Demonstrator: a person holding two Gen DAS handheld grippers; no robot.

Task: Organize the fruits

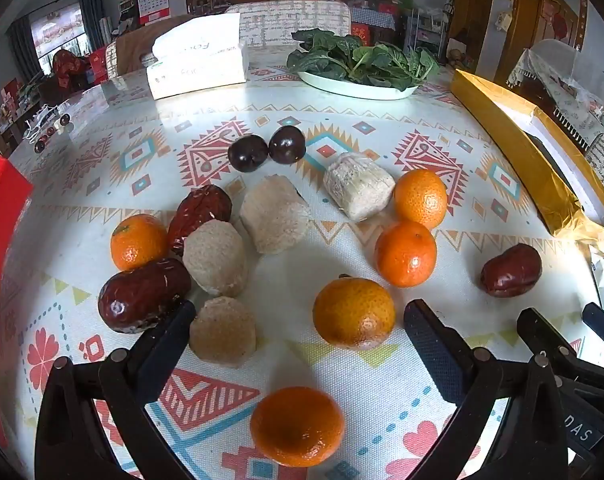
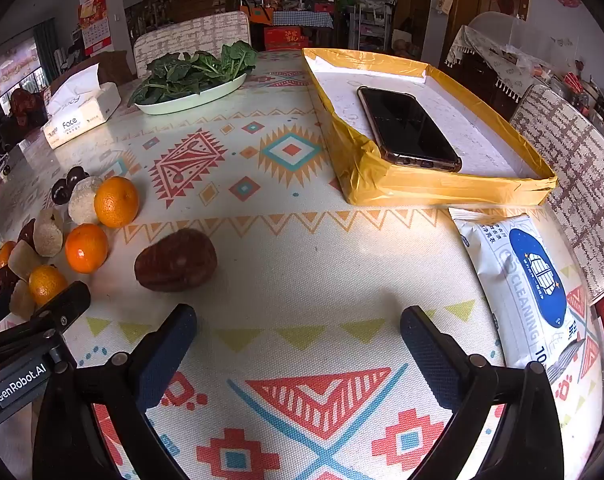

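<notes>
- Right now both claws stand fully open and empty: left gripper [image 1: 298, 340] hangs over the fruit pile, right gripper [image 2: 298, 344] over bare tablecloth [image 2: 302, 288].
- Fruit sits loose and mixed on the cloth: oranges, red dates, pale peeled chunks, two dark plums [image 1: 266, 152] at the far side.
- Key relation, left side: nearest orange [image 1: 353, 312] lies just ahead of the claw, between the finger lines, slightly right of centre. Round, so no axis to match.
- Another orange [image 1: 297, 426] sits nearer still, between the finger bases.
- Big red date [image 1: 144, 295] is just beside the left finger's tip, on its outer side; long axis runs left-right, tilted.
- Right side: stray red date [image 2: 176, 260] lies far-left of the right claw, just beyond its left finger; long axis roughly left-right. It is well apart from the pile.
- My read: right hand is nearer that stray date, left hand nearer everything else.
- Yellow tray [image 2: 441, 188] at far right holds a phone [image 2: 407, 128]; whether it is the sorting target, cannot tell.
</notes>
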